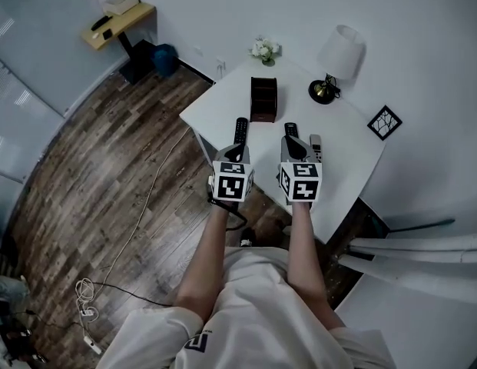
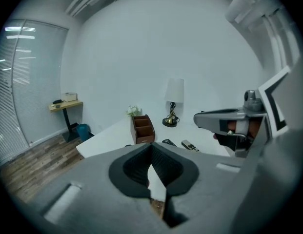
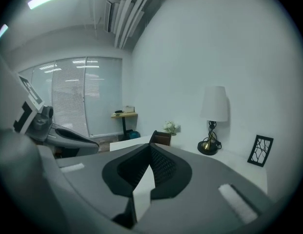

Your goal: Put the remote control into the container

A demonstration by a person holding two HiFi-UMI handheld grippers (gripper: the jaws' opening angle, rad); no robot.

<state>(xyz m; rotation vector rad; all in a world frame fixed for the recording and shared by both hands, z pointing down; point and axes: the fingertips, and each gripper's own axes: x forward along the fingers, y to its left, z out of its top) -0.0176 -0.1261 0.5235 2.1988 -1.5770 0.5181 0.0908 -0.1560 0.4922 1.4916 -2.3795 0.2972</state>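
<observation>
Left tool [image 1: 236, 154] and right tool [image 1: 294, 148] are both clenched, empty. Open the left squarely over the remote [image 1: 240, 129] at its 12 o'clock (container [image 1: 263, 98] just beyond) before gripping.

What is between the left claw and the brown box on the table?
A black remote control lies there on the white table, between the left claw and the brown box. The head view shows it.
</observation>
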